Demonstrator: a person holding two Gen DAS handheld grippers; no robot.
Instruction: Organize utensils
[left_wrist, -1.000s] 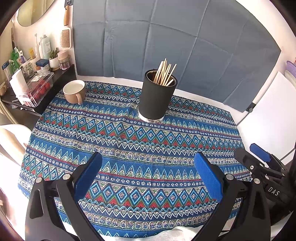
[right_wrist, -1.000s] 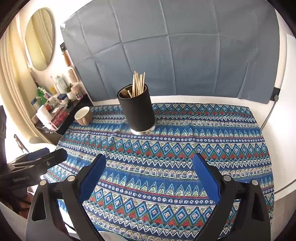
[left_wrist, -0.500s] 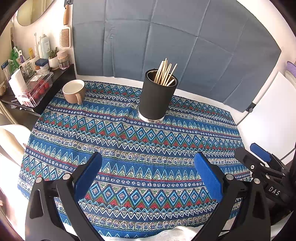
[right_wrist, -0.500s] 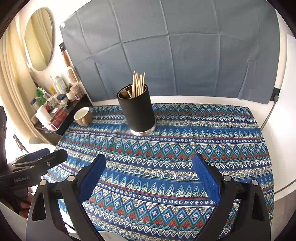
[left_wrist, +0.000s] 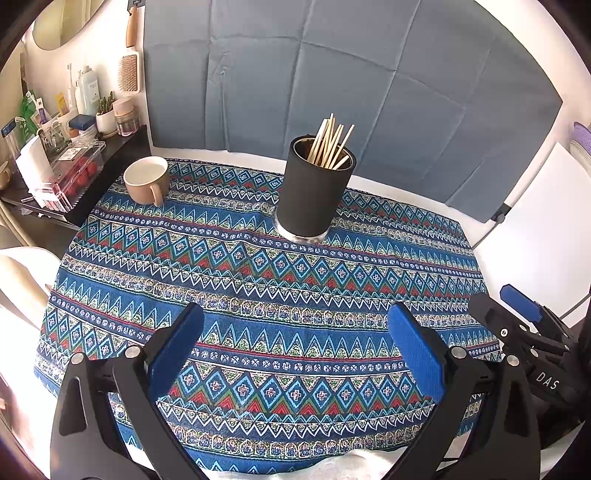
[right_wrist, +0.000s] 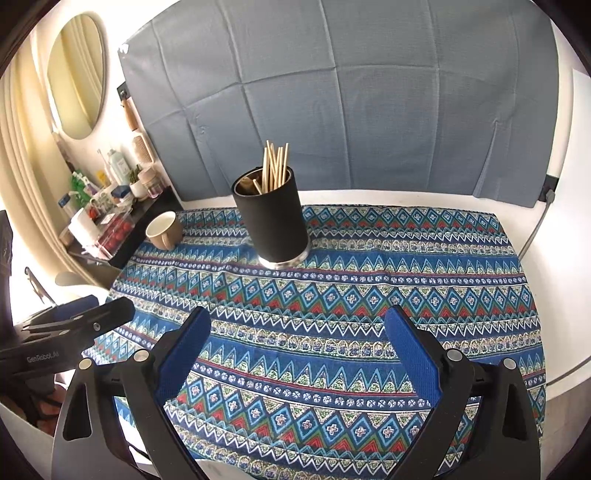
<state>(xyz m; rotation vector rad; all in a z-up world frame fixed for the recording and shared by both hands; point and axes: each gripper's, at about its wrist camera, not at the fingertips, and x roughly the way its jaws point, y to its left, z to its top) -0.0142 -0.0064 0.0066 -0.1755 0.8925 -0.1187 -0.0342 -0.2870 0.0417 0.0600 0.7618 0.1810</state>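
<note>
**Student:** Reading the scene from left to right, what lay at the left side of the table (left_wrist: 399, 192)?

**Instructor:** Beyond the left edge stood a dark side shelf (left_wrist: 122, 155) crowded with bottles and a clear box of red items. On the table, near its far left corner, a tan mug (left_wrist: 147, 182) sat upright on the patterned blue tablecloth (left_wrist: 280, 288), handle towards the near edge.

**Student:** And the task's own thing?

**Instructor:** The black cylindrical holder (left_wrist: 314, 190) stood upright towards the far edge, roughly midway along it and well apart from the mug. A bundle of wooden sticks (left_wrist: 332, 144) rose from its mouth, fanned and leaning. In the right wrist view a darker item lay inside beside the sticks; what it was cannot be told.

**Student:** How did the grippers stand?

**Instructor:** The left gripper (left_wrist: 295, 332) hung over the near edge, its blue pads (left_wrist: 177, 354) spread wide with nothing between them. The right gripper (right_wrist: 297, 332) did likewise, jaws apart and empty. In the left wrist view it showed at the near right corner (left_wrist: 524, 325); in the right wrist view the left gripper lay at the left edge (right_wrist: 74, 325). Neither touched the holder.

**Student:** And behind the table?

**Instructor:** A creased grey-blue backdrop cloth (right_wrist: 351, 110).
</note>
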